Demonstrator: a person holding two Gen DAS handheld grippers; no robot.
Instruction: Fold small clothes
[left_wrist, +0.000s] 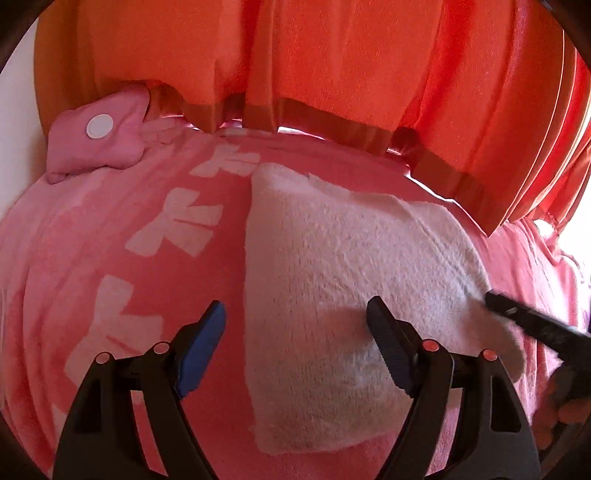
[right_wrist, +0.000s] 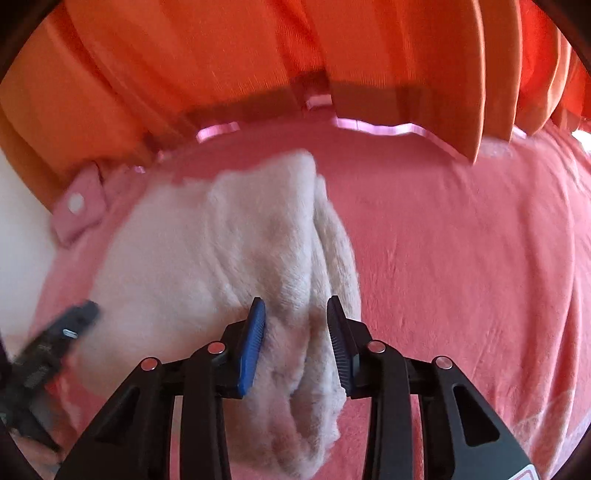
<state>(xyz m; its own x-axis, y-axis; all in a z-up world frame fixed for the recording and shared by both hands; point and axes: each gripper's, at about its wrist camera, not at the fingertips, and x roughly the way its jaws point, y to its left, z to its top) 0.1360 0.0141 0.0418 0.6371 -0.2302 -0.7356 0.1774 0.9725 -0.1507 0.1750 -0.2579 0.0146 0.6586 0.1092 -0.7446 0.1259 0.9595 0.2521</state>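
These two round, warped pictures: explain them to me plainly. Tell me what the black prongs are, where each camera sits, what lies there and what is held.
No robot here: a person holds a two-finger clamp tool in each hand, each carrying a wide-angle camera looking along its fingers. One picture comes from the left gripper, the other from the right gripper. A fluffy white cloth lies on a pink blanket with pale bow prints, orange curtains behind. The left jaws stand open over the cloth's left edge, holding nothing. The right jaws straddle a raised fold of cloth; no firm grip shows.
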